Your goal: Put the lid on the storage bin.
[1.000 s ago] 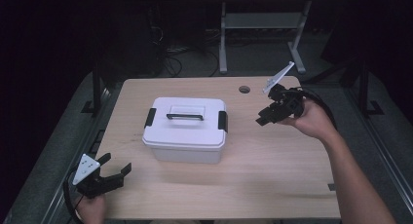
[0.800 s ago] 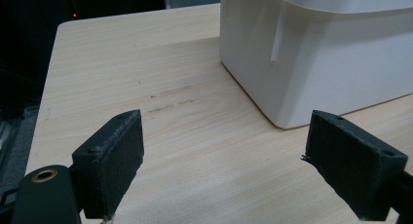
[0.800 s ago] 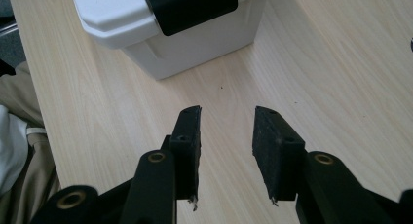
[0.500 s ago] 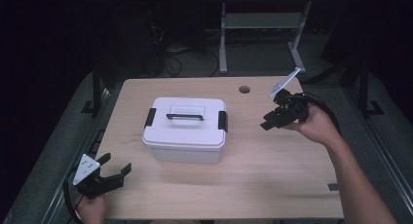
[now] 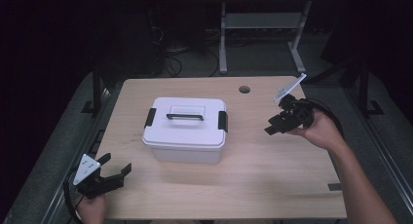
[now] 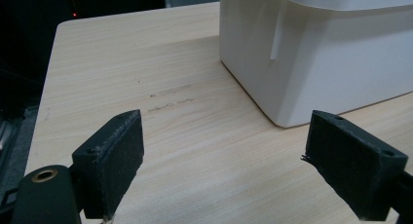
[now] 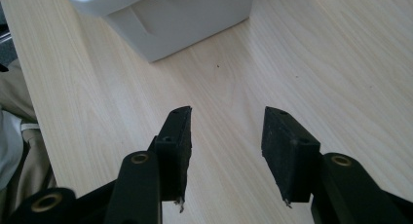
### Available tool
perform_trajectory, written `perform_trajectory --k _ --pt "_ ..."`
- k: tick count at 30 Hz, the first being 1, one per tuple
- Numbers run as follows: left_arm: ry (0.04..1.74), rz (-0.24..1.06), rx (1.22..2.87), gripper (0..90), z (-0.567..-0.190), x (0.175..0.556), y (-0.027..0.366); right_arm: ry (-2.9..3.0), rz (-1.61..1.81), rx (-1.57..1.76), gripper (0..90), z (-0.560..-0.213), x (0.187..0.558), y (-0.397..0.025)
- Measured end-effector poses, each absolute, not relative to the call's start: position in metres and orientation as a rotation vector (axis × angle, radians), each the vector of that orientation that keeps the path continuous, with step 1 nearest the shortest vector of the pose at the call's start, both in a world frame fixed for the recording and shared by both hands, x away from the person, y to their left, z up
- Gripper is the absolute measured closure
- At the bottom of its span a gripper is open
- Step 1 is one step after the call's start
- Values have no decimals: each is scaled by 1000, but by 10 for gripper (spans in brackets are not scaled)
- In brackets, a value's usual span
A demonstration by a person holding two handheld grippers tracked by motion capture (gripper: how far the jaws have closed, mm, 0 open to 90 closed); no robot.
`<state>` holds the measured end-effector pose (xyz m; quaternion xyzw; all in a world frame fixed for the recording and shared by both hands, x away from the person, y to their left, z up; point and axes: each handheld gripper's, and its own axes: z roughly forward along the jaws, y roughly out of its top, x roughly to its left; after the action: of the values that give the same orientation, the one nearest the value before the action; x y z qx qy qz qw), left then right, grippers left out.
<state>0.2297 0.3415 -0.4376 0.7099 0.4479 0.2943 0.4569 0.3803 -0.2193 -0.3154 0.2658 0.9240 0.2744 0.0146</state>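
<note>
- While it hovers at the near left corner of the table [image 5: 292, 185], the left gripper [image 5: 113, 171] has its jaws spread wide with nothing between them; the left gripper view shows bare wood between its pads [image 6: 114, 153] and the box's corner just ahead to the right
- At the middle of the table sits the white lidded box [image 5: 187, 131], square to the edges and well apart from both grippers; a dark handle [image 5: 185, 117] lies flat along its lid and a black latch [image 5: 150, 117] clips each short end
- By its look the box is stiff, smooth plastic, likely light if empty, though its contents are hidden; the plain walls would be slippery for the pads, so the handle or the latches are the better places to take hold
- To the right of the box, held above the table, the right gripper [image 5: 273, 126] points down and left toward it, jaws moderately open and empty in the right gripper view [image 7: 226, 131]
</note>
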Motion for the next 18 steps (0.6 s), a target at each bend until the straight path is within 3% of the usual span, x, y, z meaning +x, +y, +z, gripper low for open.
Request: perform_trajectory --k 18 --pt "1104 728 1755 133 -438 229 341 2868 863 868 515 -329 372 -234"
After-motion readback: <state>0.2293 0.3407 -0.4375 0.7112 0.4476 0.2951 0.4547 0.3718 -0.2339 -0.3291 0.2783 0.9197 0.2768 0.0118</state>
